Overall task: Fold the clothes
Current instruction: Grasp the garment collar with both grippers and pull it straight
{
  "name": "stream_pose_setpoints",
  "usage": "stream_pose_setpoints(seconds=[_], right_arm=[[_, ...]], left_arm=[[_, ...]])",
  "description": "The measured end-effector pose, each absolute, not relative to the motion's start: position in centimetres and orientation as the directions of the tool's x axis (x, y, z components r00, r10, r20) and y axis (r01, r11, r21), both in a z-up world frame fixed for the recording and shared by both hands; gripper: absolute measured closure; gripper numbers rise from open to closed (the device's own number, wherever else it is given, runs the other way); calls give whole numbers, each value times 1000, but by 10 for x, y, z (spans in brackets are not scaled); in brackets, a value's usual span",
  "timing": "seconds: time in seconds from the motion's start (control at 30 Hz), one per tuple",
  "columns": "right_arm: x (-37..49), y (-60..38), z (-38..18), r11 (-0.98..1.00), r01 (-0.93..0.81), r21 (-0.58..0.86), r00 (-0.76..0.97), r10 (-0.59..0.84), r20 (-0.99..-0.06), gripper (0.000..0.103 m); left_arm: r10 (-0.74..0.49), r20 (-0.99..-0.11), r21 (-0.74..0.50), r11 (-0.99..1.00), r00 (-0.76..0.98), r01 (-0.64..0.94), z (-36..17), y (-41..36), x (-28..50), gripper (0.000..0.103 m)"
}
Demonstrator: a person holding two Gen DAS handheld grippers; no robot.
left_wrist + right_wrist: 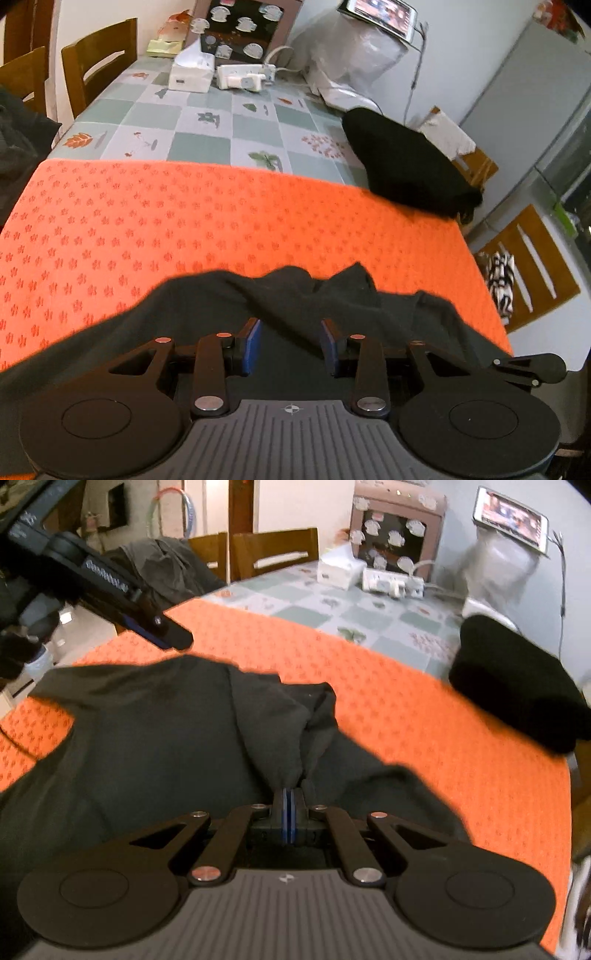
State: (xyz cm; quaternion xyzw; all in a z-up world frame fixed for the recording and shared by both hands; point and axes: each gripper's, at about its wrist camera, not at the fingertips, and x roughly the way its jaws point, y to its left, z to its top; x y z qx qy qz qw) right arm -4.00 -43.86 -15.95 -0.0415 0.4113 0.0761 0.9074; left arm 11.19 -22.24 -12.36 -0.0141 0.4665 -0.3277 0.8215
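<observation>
A dark grey-black garment (155, 731) lies crumpled on the orange mat (424, 709) at the near edge of the table. My right gripper (289, 797) is shut on a fold of this garment, which bunches up from between its blue pads. My left gripper (291, 328) is open, its blue pads apart just above the garment (295, 291), holding nothing. The left gripper also shows in the right wrist view (162, 627), hovering over the garment's far left edge. A folded black garment (402, 162) lies at the mat's far right corner, also seen in the right wrist view (517, 686).
Beyond the orange mat (184, 221) the checked tablecloth (207, 122) carries a tissue box (192, 70), a power strip (245, 75), a plastic-wrapped object and a phone (380, 14). Wooden chairs (99, 55) stand left and right. A dark jacket (166, 565) hangs on a chair.
</observation>
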Motion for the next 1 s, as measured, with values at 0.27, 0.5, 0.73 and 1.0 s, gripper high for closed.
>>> stream_pose_setpoints(seconds=[0.27, 0.5, 0.73, 1.0], right_arm=[[-67, -443, -164, 993, -79, 85, 634, 116, -764, 83], [-60, -467, -157, 984, 71, 164, 673, 74, -736, 81], [-31, -478, -168, 959, 142, 244, 678, 85, -730, 80], [-1, -472, -186, 929, 140, 341, 650, 174, -740, 75]], left_arm=[[-547, -765, -303, 771, 340, 560, -132, -242, 95, 60], [-553, -761, -287, 755, 338, 590, -138, -280, 103, 52], [-533, -783, -251, 743, 321, 621, -151, -314, 115, 50], [-517, -800, -229, 732, 305, 641, -162, -342, 125, 49]])
